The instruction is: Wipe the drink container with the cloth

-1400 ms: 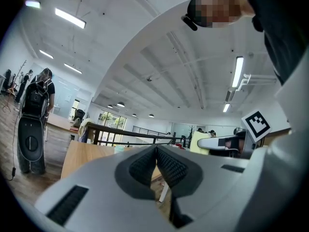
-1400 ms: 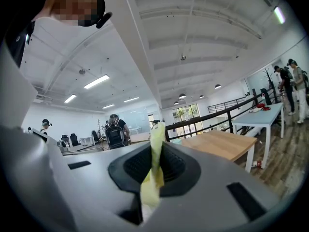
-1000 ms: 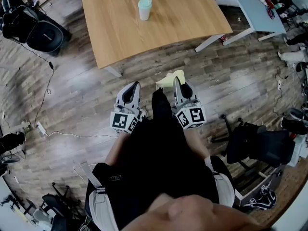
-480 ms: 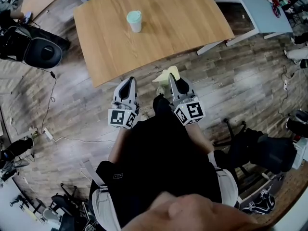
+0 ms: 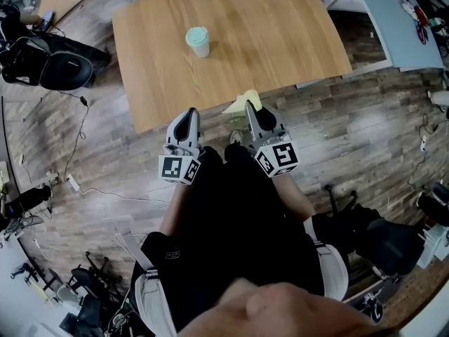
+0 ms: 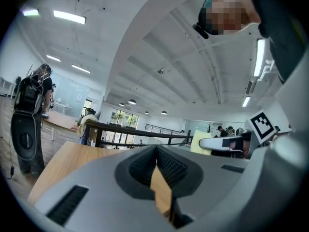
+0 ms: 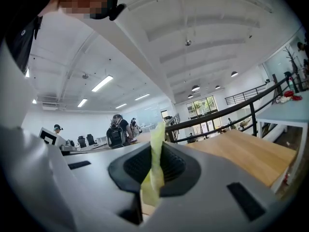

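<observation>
- The right claw (image 5: 251, 115) pinches the yellow cloth (image 5: 243, 104) tight.
- The left claw (image 5: 188, 118) is closed, with nothing in it.
- The cup (image 5: 198, 42) stands on the table (image 5: 280, 27), well apart from both claws. I would step close first, then hold it steady.

Bright ceiling strip lighting; strong fisheye distortion; edges dark, soft.

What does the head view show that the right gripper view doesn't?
Only the head view: the drink container standing upright on the table, untouched, and a black bag on the floor. Only the right gripper view: a close look at the right gripper with its jaws shut on the cloth, plus a railing and ceiling lights. Both: the yellow-green cloth and the wooden table.
</observation>
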Demonstrator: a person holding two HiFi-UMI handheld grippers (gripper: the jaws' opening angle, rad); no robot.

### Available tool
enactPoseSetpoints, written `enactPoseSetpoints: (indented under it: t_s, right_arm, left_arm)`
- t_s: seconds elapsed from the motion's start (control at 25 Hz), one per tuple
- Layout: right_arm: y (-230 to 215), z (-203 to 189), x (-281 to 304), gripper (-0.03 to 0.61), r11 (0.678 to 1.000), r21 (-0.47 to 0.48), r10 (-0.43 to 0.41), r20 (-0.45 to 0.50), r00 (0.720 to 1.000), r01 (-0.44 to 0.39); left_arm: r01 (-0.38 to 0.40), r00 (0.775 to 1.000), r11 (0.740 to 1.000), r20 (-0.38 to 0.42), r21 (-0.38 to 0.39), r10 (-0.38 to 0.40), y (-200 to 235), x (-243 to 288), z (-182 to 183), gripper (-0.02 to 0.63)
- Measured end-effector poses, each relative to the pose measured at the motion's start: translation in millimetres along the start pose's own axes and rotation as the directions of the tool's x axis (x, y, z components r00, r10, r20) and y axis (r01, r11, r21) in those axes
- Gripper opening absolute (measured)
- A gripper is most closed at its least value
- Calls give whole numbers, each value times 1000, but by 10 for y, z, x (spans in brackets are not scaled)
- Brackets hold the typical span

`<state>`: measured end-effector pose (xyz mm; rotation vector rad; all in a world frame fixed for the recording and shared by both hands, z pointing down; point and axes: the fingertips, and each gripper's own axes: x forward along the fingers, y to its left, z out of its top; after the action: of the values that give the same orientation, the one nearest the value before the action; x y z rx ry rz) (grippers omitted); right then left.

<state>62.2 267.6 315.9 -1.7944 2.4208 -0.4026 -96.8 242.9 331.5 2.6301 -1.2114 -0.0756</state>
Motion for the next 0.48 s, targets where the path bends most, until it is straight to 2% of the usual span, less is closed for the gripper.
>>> enactPoseSetpoints:
  t_s: [0.28, 0.48]
  right_arm:
    - [-260, 21, 304, 43, 1000, 15, 13, -26, 1000, -12]
    - [-358, 30, 628, 43, 1000, 4, -9, -35, 999, 9]
  left_arm:
    - [-49, 999, 999, -20, -8, 49, 169, 254, -41, 23]
    - [-54, 998, 998, -38, -30, 52, 492, 504, -97, 23]
